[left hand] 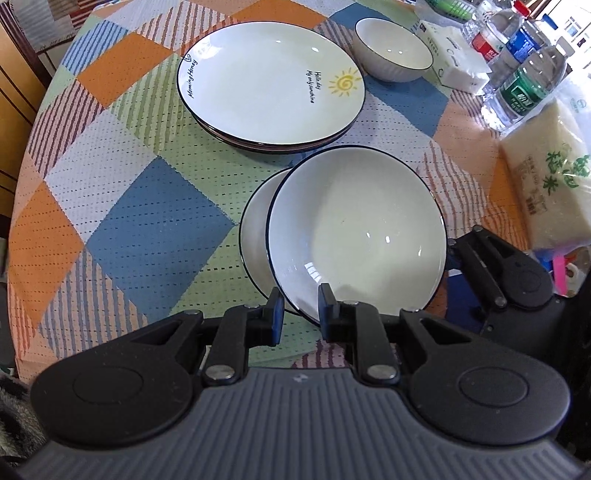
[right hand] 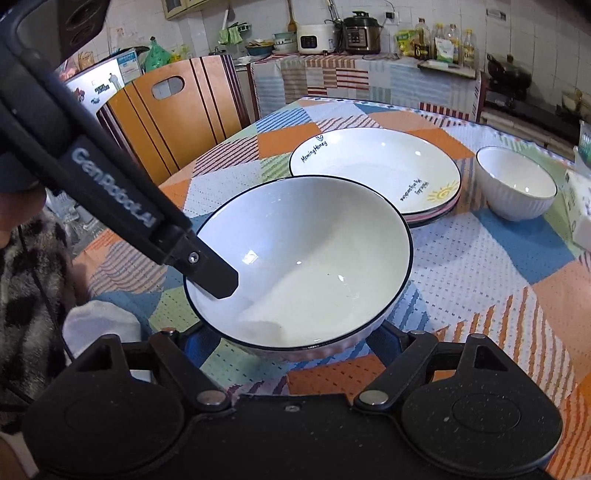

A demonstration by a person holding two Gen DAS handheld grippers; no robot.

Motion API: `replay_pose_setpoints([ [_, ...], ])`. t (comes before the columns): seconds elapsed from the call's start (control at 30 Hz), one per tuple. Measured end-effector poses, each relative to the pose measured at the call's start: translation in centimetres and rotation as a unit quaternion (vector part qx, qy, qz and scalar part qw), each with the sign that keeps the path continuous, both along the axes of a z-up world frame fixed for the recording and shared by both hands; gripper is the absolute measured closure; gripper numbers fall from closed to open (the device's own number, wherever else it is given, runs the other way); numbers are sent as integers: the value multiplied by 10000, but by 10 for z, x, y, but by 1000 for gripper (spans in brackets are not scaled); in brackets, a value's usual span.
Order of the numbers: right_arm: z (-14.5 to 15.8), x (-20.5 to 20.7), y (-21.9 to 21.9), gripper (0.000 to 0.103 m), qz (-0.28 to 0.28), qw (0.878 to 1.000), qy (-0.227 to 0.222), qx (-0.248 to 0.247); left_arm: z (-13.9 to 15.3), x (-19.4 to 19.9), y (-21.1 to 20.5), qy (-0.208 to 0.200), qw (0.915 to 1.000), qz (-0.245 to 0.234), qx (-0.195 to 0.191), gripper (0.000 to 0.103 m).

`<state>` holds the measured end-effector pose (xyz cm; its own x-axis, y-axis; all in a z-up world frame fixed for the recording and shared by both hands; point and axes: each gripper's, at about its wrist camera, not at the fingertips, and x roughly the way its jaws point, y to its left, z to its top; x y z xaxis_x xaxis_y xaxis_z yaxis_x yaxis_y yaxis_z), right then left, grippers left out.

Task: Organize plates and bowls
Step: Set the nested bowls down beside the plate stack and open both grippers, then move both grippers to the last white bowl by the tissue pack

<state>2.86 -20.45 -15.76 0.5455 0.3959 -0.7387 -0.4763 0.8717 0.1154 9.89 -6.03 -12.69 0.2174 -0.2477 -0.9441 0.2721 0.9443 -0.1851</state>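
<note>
Two white dark-rimmed ceramic bowls (left hand: pixel 354 229) overlap at table (left hand: pixel 122 206) centre, upper tilted for nesting. Left tongs (left hand: pixel 298 314) pinch its rim at 6 o'clock. Right tongs (right hand: pixel 284 343) spread wide beneath, cradling. Stacked white sun-print plates (left hand: pixel 266 85) at 12 o'clock; third white bowl (left hand: pixel 393 50) at 1 o'clock.

A: What do you have at the far right of the surface (left hand: pixel 122 206)?

B: You have three clear water bottles (left hand: pixel 517 55) standing close together, a white tissue pack (left hand: pixel 458 62) just beside them and a bag of rice (left hand: pixel 550 184) nearer to you.

A: And beyond the patchwork cloth?

B: You face a wooden chair (right hand: pixel 177 110) at the far edge. Behind it you see a counter with a white rice cooker (right hand: pixel 314 37), a dark pressure cooker (right hand: pixel 362 33) and a row of oil bottles (right hand: pixel 443 42).
</note>
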Motion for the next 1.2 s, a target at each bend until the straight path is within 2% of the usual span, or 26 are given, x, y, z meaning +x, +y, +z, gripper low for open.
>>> replay_pose_setpoints([
  [0.23,1,5,7,15,22,9995,-37,-305,-9,4,1,-118,9994,159,278,85],
  [0.43,6,0,8,17,56,9990,-141,-414,-5,1,7,-140,9995,170,208,82],
  [0.73,42,-7,-15,17,-29,9985,-373,-400,42,-12,7,-545,9983,-219,39,79],
  [0.93,64,-4,-47,17,-337,9981,-479,-208,78,-18,15,-862,9957,-343,26,78],
  [1.03,73,0,-62,16,-513,9973,-510,-149,97,-22,15,-1167,9922,-445,25,78],
  [1.13,83,7,-75,16,-696,9966,-426,-61,114,-22,12,-1246,9909,-498,-116,78],
  [1.2,90,12,-84,16,-807,9962,-308,108,122,-22,8,-1343,9895,-526,-66,78],
])
